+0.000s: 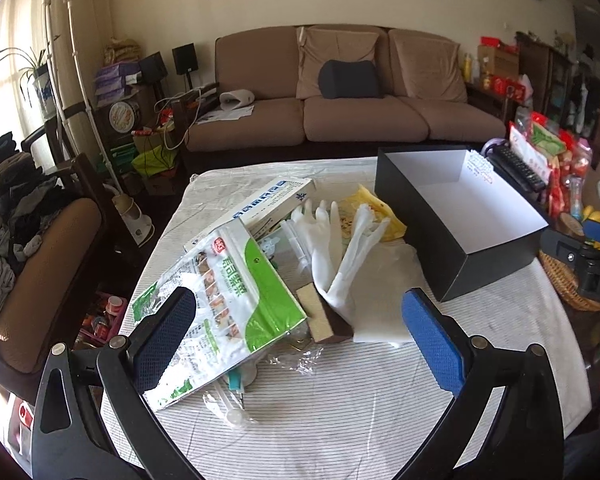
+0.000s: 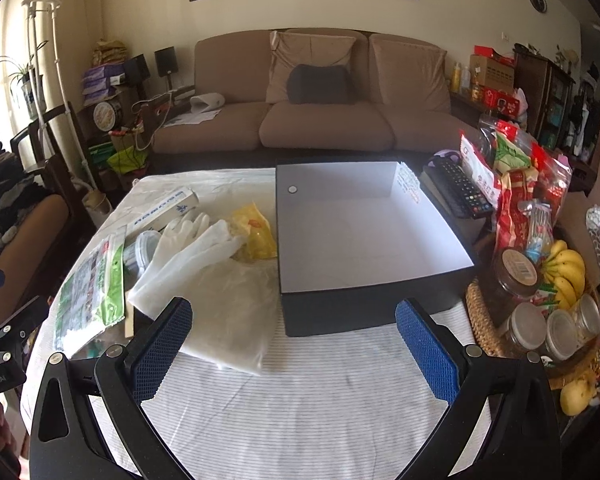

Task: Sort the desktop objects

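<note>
Both grippers — left gripper, right gripper — spread wide, empty, above striped tablecloth.

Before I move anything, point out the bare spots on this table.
Bare striped tablecloth runs along the near edge, between both open grippers and the black box. The box's white floor is empty too. Crowded: the pile left of the box, with the green-and-white packet, white gloves, sponge and yellow packet.

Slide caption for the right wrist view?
Open right gripper hovers over the striped tablecloth, facing an empty black box, with white gloves lying to its left.
</note>
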{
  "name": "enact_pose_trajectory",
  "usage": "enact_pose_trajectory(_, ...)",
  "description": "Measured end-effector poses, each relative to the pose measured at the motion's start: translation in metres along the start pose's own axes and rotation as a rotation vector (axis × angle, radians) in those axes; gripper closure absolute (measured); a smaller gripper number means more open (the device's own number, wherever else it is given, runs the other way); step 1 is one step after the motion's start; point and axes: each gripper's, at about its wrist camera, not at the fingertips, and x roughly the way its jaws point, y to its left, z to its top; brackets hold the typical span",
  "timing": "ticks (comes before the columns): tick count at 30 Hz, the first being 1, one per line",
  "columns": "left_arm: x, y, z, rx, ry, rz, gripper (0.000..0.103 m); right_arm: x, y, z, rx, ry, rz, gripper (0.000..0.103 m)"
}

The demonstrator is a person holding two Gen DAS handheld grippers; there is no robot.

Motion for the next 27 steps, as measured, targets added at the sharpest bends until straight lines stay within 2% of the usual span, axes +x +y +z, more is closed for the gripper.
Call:
enact_pose_trajectory(5,0.006,0.001,-0.004,-0.019,0.017,-0.009,0.0,0.001,-0.011,-0.006,0.008,0.008,0.021,0.0)
enact_pose_trajectory(9,0.016,0.03,-0.023,-0.039,0.048,-0.024,0.0,0.009,-0.004,-0.015,-0.006,0.036,0.055,0.0)
enact_pose_trajectory(13,0.028,0.074,-0.056,-0.012,0.067,0.026,0.0,0.02,0.009,-0.024,0.002,0.071,0.136,0.0)
enact_pose_trajectory(16,0.04,0.111,-0.084,-0.03,0.118,0.061,0.0,0.033,0.032,-0.03,0.007,0.101,0.205,0.0)
enact_pose_trajectory(22,0.058,0.183,-0.13,-0.189,0.194,0.054,0.0,0.059,0.101,-0.028,-0.039,0.137,0.309,0.0)
enact_pose_trajectory(24,0.062,0.197,-0.141,-0.199,0.201,0.054,0.0,0.067,0.122,-0.026,-0.047,0.155,0.346,0.0)
enact_pose_trajectory(27,0.066,0.206,-0.152,-0.16,0.193,0.056,0.0,0.075,0.15,-0.029,-0.021,0.183,0.439,0.0)
